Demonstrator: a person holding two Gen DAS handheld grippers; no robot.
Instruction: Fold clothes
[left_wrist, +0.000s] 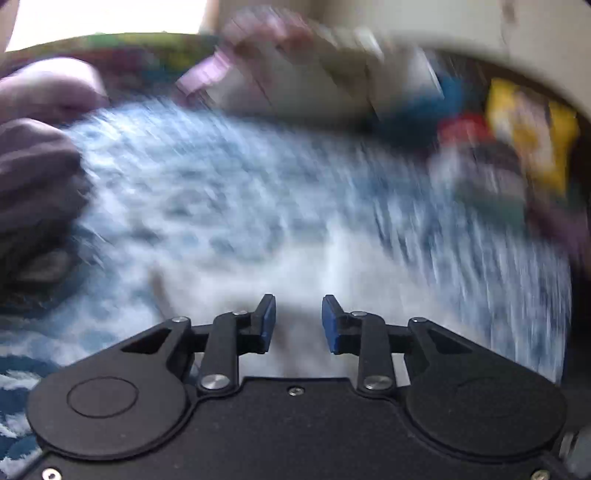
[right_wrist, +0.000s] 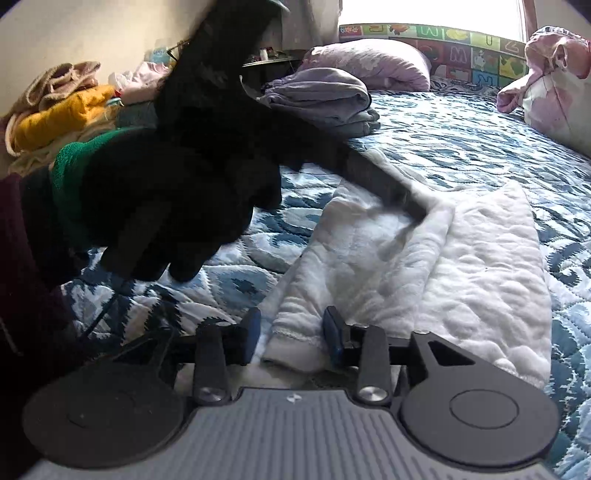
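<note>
A white quilted garment (right_wrist: 424, 266) lies partly folded on the blue patterned bedspread (right_wrist: 480, 140). My right gripper (right_wrist: 291, 334) is low at the garment's near hem. Its jaws stand apart with the hem's edge lying loose between them, and the pads do not press it. A person's black-sleeved arm (right_wrist: 184, 166) reaches in from the left, and the dark blurred tool at its end (right_wrist: 388, 184) is over the garment's upper fold. The left wrist view is badly motion-blurred. In it my left gripper (left_wrist: 298, 323) is open over pale white cloth (left_wrist: 295, 266), with nothing between the blue pads (left_wrist: 330, 325).
A folded lavender stack (right_wrist: 325, 99) and a lavender pillow (right_wrist: 369, 62) sit at the bed's far side, with a pink bundle (right_wrist: 550, 85) at the right. At the left is a heap of yellow (right_wrist: 62, 114) and green (right_wrist: 74, 166) clothes. An alphabet mat (right_wrist: 461, 44) lines the headboard.
</note>
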